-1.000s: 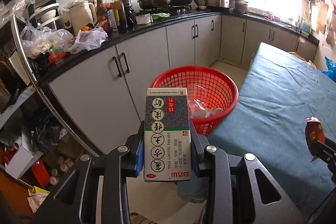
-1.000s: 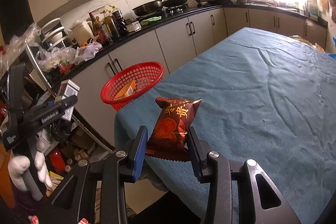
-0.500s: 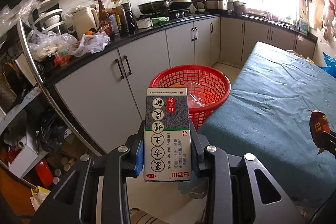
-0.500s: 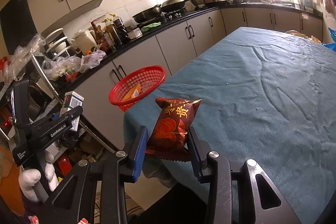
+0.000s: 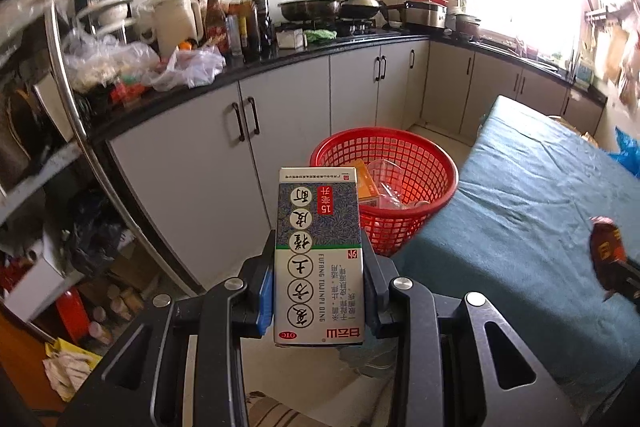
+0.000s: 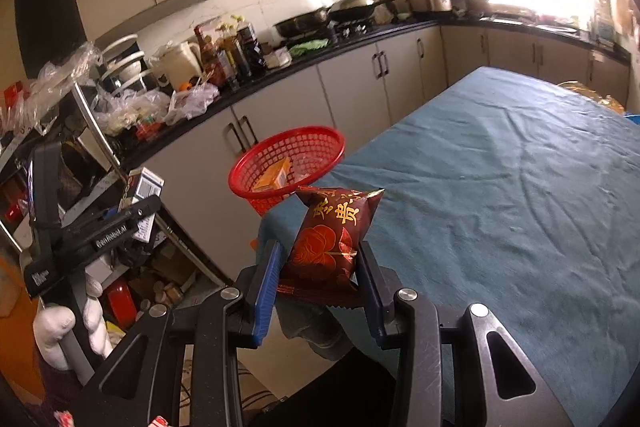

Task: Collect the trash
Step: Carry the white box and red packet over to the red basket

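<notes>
Kitchen cabinets run along the back wall, with a teal-covered table [image 6: 520, 195] in front of you. At the table's near left corner sits a red basket [image 5: 404, 147], its rim touching the cloth's edge. Inside it you can see an orange box [image 5: 366, 183] lying flat against the near wall and crumpled clear plastic [image 5: 390, 187] beside it.

Your left gripper [image 5: 319, 269] is clamped on an upright carton [image 5: 319, 255]; both pads press its long sides, and its print reads upside down to you. The carton rises well above the fingers, short of the basket and not over its rim.

Your right gripper [image 6: 320, 267] pinches a dark red snack packet [image 6: 334, 235] by its lower half, with the crimped bottom edge hanging below the pads and the top standing free. It sits above the table's near edge, with the basket beyond it to the left. From the right wrist view your gloved left hand [image 6: 60, 323] grips its tool handle off the table's left edge.
</notes>
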The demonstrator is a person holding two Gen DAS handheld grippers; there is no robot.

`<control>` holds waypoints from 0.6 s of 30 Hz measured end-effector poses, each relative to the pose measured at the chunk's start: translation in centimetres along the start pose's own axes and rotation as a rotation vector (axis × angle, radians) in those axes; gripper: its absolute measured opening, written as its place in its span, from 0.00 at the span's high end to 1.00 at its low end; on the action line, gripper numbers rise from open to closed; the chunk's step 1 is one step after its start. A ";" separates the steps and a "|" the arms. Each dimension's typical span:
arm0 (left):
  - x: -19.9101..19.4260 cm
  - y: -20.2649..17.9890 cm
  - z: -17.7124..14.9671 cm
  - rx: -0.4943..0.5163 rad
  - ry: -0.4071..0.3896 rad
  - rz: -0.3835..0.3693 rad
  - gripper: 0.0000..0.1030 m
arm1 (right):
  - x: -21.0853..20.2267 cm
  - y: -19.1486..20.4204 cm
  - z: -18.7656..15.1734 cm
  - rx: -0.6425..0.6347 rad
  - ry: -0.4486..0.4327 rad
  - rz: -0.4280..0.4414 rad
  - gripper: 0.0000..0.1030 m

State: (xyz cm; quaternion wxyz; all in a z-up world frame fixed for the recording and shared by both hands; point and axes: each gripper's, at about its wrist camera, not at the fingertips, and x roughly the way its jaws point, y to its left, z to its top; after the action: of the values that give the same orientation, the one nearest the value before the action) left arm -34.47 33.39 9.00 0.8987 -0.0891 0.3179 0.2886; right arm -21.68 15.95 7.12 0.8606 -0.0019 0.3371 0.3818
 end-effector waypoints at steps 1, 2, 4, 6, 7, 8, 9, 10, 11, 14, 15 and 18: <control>0.7 0.7 0.4 -0.016 0.013 -0.014 0.68 | 0.8 0.0 0.2 -0.003 0.015 0.006 0.60; 1.0 1.1 0.7 -0.023 0.021 -0.022 0.68 | 1.5 0.0 0.4 -0.005 0.026 0.008 0.60; 2.4 1.9 1.5 -0.044 0.043 -0.049 0.68 | 3.3 -0.3 1.0 0.001 0.052 0.015 0.60; 3.7 2.4 2.3 -0.065 0.061 -0.085 0.68 | 5.2 -0.8 2.0 0.018 0.076 0.029 0.60; 4.4 2.5 2.8 -0.073 0.066 -0.105 0.68 | 6.0 -1.1 2.6 0.027 0.083 0.033 0.60; 5.4 2.5 3.5 -0.082 0.071 -0.134 0.68 | 7.1 -1.4 3.5 0.039 0.088 0.039 0.60; 6.0 2.4 3.8 -0.089 0.074 -0.152 0.68 | 7.9 -1.6 4.2 0.048 0.090 0.046 0.60; 7.0 2.3 4.4 -0.099 0.080 -0.177 0.68 | 9.0 -1.9 5.2 0.060 0.088 0.058 0.60; 8.0 2.0 5.1 -0.107 0.086 -0.200 0.68 | 9.8 -2.1 6.1 0.069 0.084 0.067 0.60; 10.3 1.1 6.6 -0.119 0.090 -0.259 0.68 | 12.3 -2.3 8.6 0.093 0.061 0.114 0.60; 11.1 0.8 7.2 -0.124 0.089 -0.283 0.68 | 13.4 -2.3 9.5 0.104 0.052 0.134 0.60; 14.1 -0.2 9.0 -0.149 0.100 -0.335 0.68 | 16.6 -2.2 11.6 0.136 0.042 0.172 0.60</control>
State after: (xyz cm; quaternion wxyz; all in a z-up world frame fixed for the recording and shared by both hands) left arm -20.72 42.85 7.25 0.9082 -0.2215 0.3206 0.1530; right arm -5.55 28.30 5.87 0.8156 0.0775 0.3792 0.4302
